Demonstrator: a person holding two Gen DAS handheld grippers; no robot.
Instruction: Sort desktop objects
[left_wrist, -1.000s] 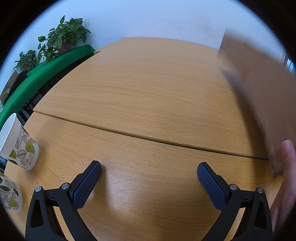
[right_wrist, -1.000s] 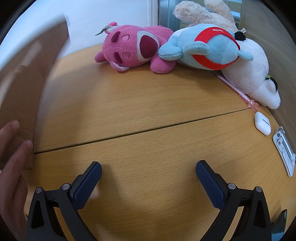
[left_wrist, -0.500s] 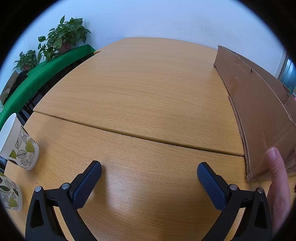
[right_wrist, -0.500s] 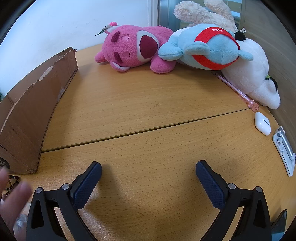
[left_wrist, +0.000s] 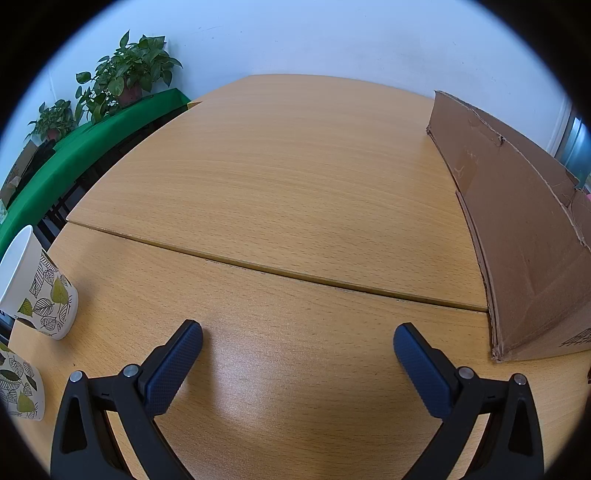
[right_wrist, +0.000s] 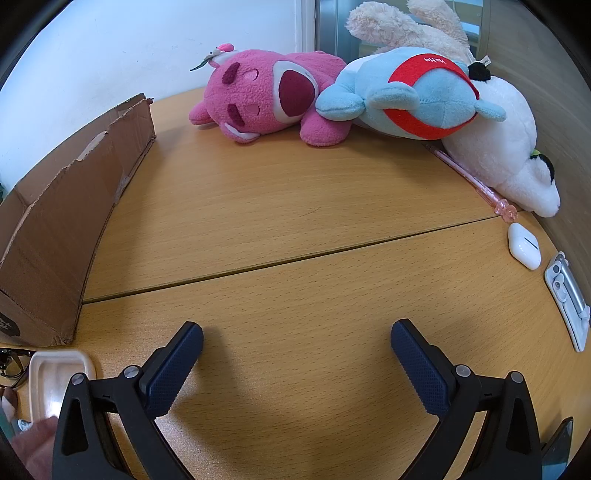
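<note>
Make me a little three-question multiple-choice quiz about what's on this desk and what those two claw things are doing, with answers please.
1. Where does the cardboard box stand relative to the plush toys?
A. to their left, apart from them
B. on top of them
C. to their right, touching them

2. How many leaf-patterned paper cups show in the left wrist view?
A. none
B. two
C. five

3. What state are both grippers in?
A. shut on a pen
B. shut on nothing
C. open, holding nothing

Answers:
1. A: bare table separates the box from the pink plush.
2. B: one cup stands at the left edge and a second cup nearer the camera.
3. C: the left gripper and right gripper both have fingers spread wide over bare wood.
</note>
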